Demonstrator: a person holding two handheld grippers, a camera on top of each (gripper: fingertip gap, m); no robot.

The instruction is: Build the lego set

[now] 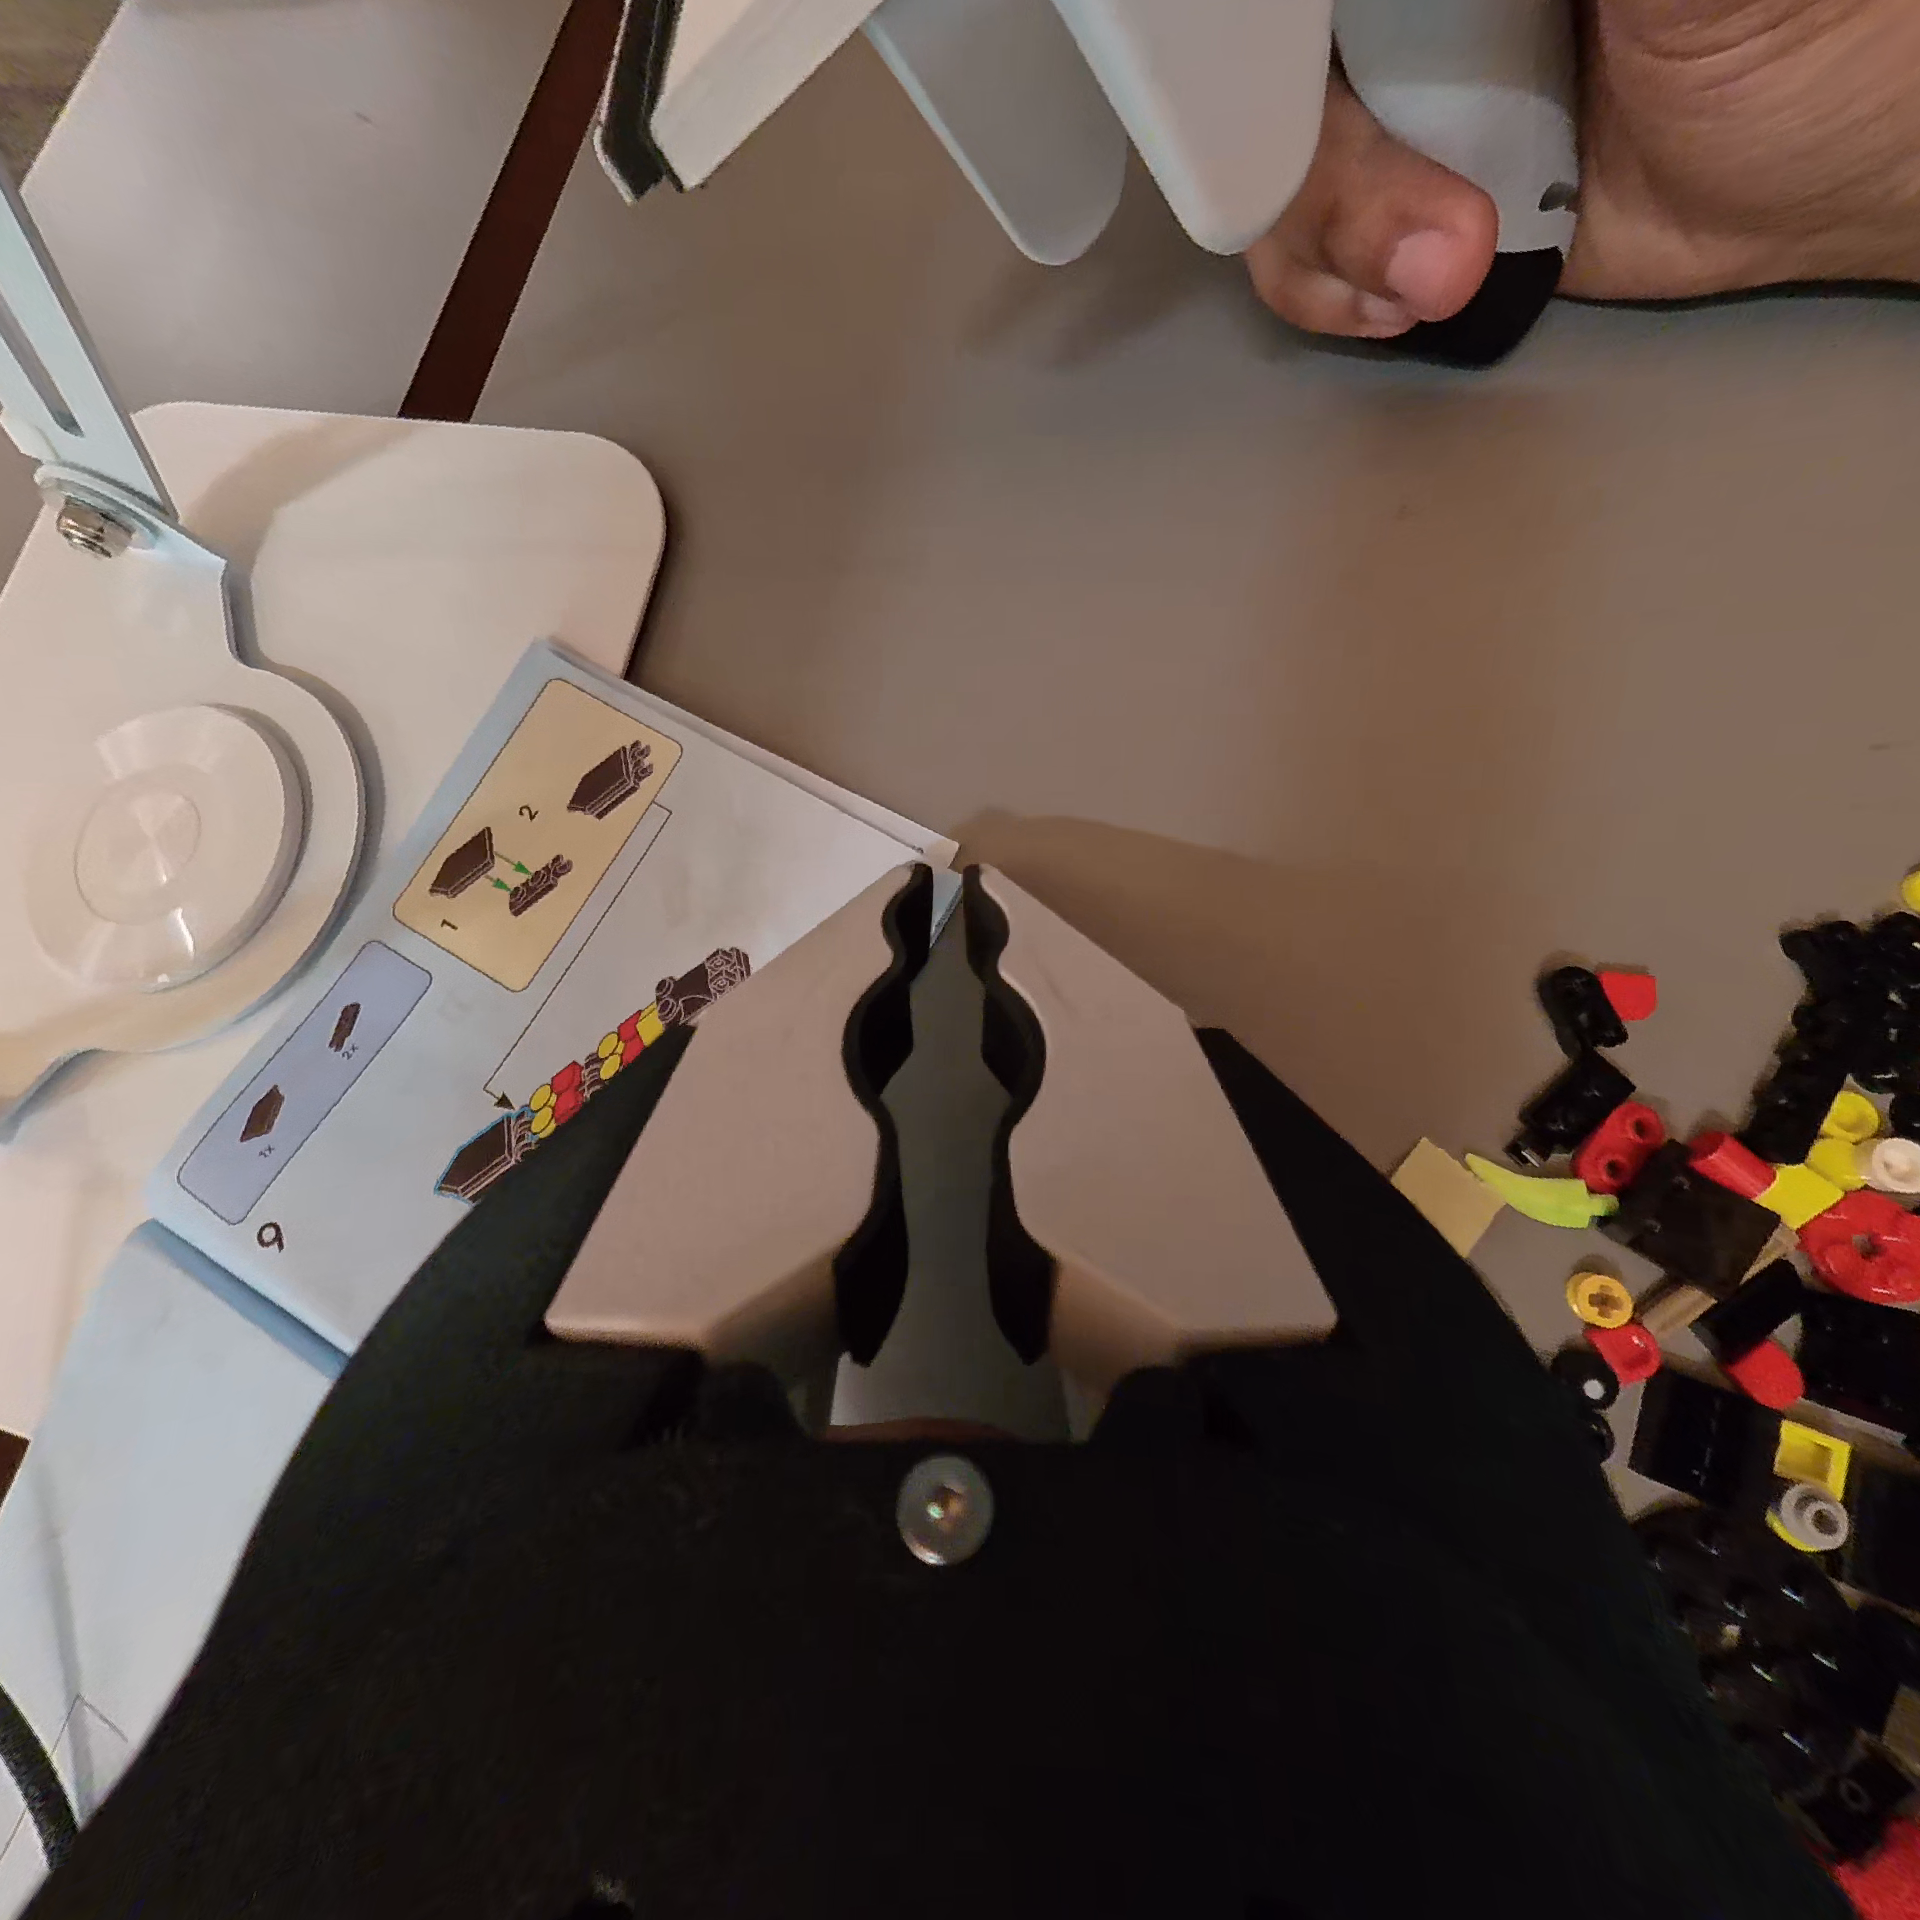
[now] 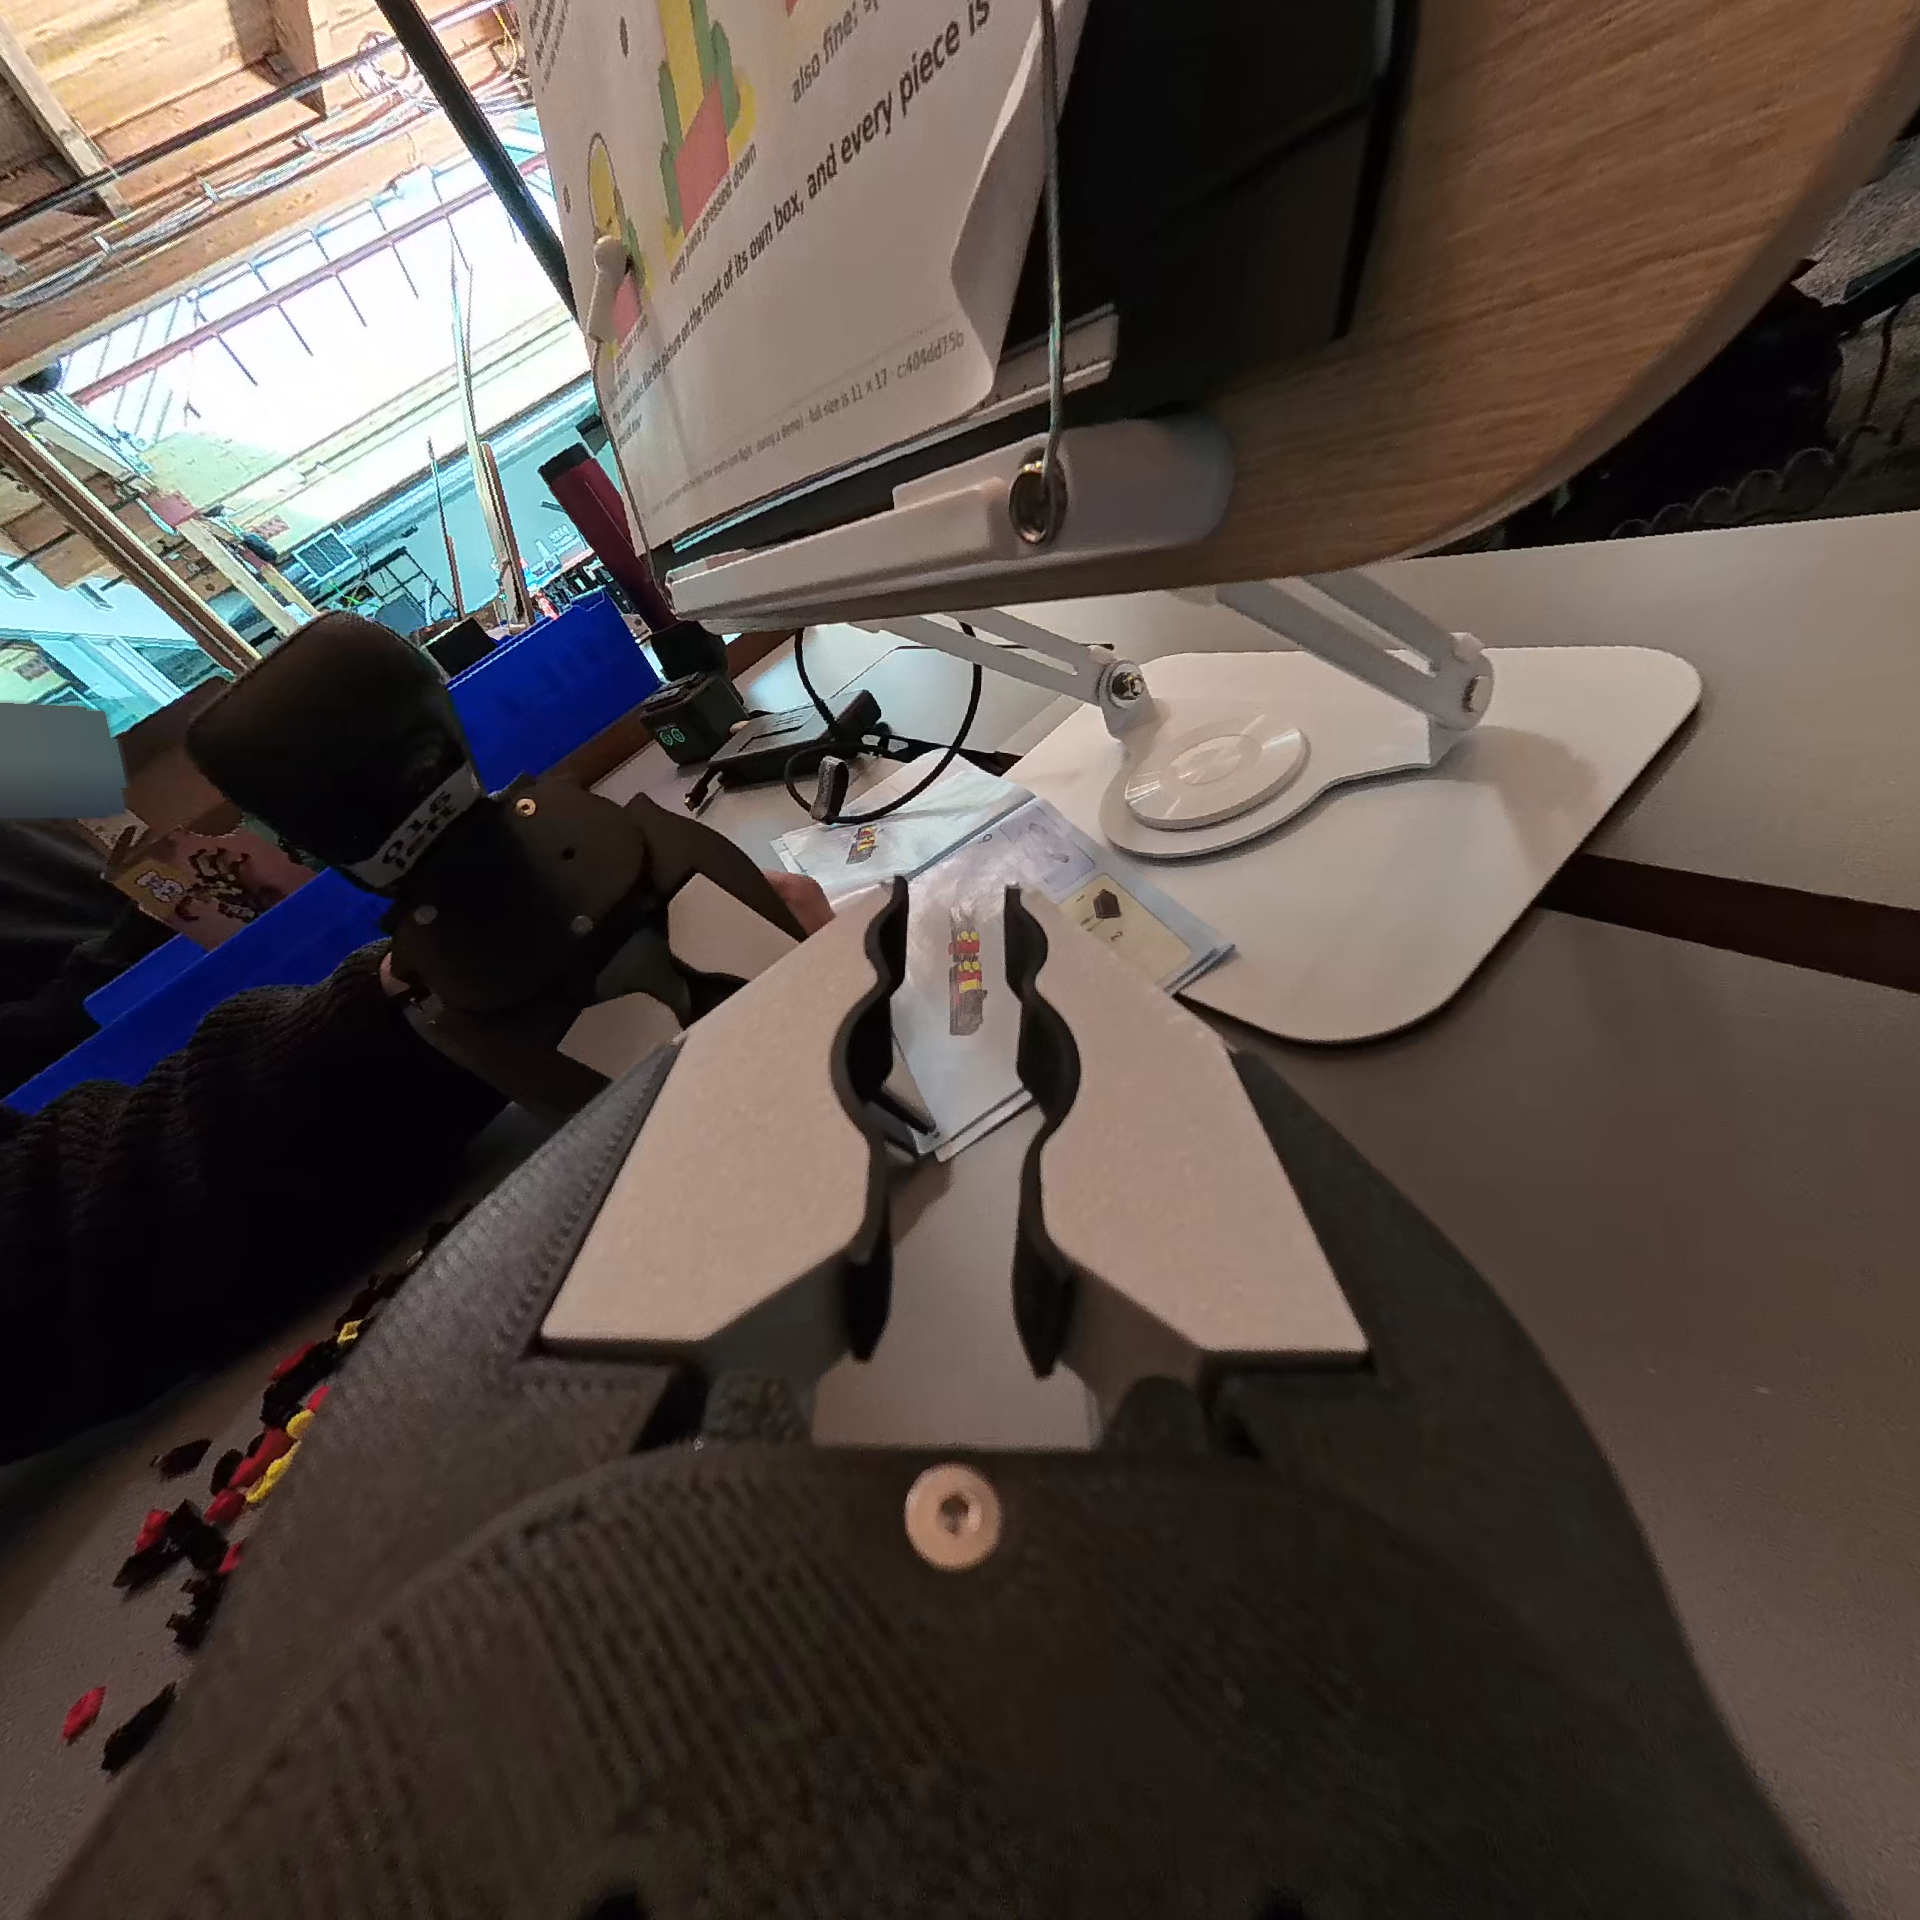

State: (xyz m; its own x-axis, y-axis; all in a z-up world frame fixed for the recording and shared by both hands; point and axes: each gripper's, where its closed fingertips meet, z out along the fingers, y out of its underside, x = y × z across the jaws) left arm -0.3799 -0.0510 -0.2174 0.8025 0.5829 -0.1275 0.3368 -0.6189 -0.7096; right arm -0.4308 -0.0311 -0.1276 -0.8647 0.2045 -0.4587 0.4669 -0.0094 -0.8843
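Observation:
The open instruction booklet (image 1: 665, 821) lies on the grey table by a stand's base; it also shows in the right wrist view (image 2: 987, 1049). My left gripper (image 1: 941, 883) hovers over the booklet's near corner, its jaws a narrow gap apart with nothing between them. Loose black, red and yellow Lego pieces (image 1: 1756, 1226) lie in a pile to its right. My right gripper (image 2: 956, 914) points at the booklet, slightly open and empty. The pile (image 2: 239, 1475) sits at its lower left. The left gripper (image 2: 499, 935) shows farther off, and the right gripper (image 1: 1039, 156) shows held by a hand.
A white tablet stand base (image 1: 343, 582) sits beside the booklet, also seen in the right wrist view (image 2: 1455, 852), holding a board with a printed sheet (image 2: 790, 239). Blue bins (image 2: 551, 686), cables and black devices (image 2: 790, 738) and a Lego box (image 2: 197, 873) lie beyond. The left gripper's tips are roughly 10 cm from the right gripper's.

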